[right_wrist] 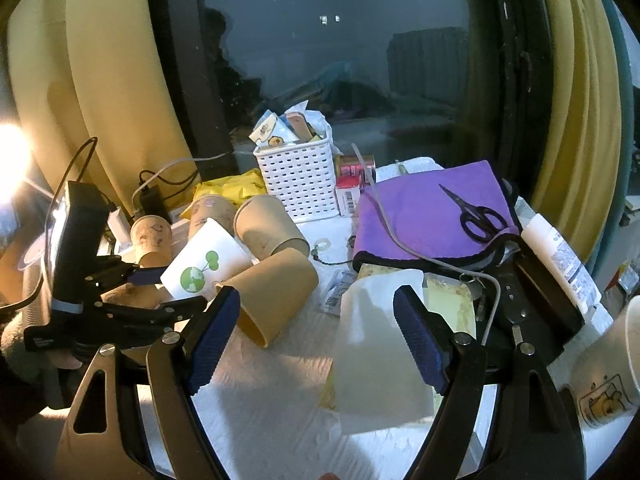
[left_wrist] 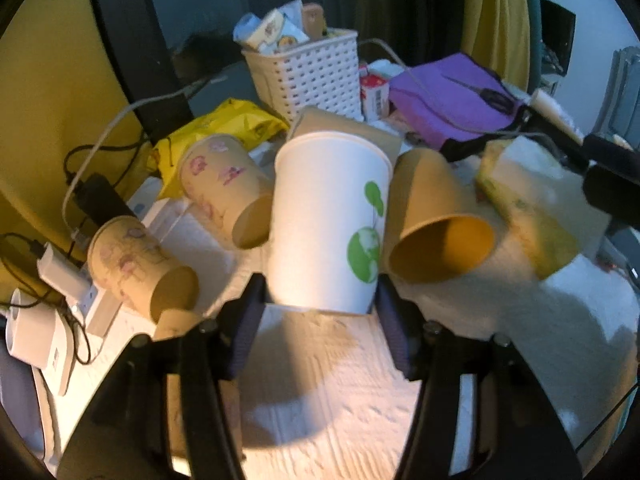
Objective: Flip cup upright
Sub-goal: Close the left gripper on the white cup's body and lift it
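Note:
A white paper cup (left_wrist: pixel 326 220) with a green globe print is held between the fingers of my left gripper (left_wrist: pixel 320 320), gripped near its narrow base with the wide rim pointing away and up. It also shows in the right wrist view (right_wrist: pixel 204 262), tilted, in the left gripper (right_wrist: pixel 160 288). A plain brown cup (left_wrist: pixel 436 220) lies on its side just to its right. Two printed brown cups (left_wrist: pixel 224 188) (left_wrist: pixel 136 264) lie on their sides to its left. My right gripper (right_wrist: pixel 316 340) is open and empty above the white cloth.
A white basket (left_wrist: pixel 308 76) of packets stands behind the cups, with a yellow bag (left_wrist: pixel 224 128) to its left. A purple cloth (right_wrist: pixel 432 216) with scissors (right_wrist: pixel 476 216) lies to the right. Chargers and cables (left_wrist: pixel 52 260) crowd the left. A printed cup (right_wrist: pixel 608 368) is at far right.

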Demonstrator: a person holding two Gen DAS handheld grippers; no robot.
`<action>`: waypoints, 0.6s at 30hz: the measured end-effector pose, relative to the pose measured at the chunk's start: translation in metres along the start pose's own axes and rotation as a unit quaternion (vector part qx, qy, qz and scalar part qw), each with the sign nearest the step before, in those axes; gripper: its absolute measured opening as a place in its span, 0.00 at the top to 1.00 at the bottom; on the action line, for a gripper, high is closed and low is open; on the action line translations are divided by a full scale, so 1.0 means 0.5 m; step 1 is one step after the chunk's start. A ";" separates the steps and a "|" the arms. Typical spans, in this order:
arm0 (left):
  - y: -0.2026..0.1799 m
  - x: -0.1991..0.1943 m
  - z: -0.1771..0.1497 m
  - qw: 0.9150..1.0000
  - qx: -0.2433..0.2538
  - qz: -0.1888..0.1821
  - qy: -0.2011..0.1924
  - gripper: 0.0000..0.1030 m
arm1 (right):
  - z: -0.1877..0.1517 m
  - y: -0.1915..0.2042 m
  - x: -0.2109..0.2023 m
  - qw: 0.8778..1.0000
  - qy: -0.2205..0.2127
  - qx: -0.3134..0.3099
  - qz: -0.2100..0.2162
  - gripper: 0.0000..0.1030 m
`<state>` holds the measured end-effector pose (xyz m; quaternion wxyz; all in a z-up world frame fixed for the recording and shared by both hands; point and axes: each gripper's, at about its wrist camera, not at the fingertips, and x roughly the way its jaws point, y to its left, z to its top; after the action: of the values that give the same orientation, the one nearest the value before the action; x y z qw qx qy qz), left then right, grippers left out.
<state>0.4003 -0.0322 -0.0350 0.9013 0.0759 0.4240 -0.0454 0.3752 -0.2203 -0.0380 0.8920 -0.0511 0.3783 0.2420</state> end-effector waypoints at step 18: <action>-0.013 -0.255 -0.144 0.995 -0.054 -0.022 -0.084 0.46 | -0.043 0.098 -0.154 1.000 -0.026 -0.012 0.006 0.21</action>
<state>0.2638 -0.0238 0.0175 0.9352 0.0135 0.3505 -0.0479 0.2922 -0.2135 0.0049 0.8993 -0.0538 0.3526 0.2531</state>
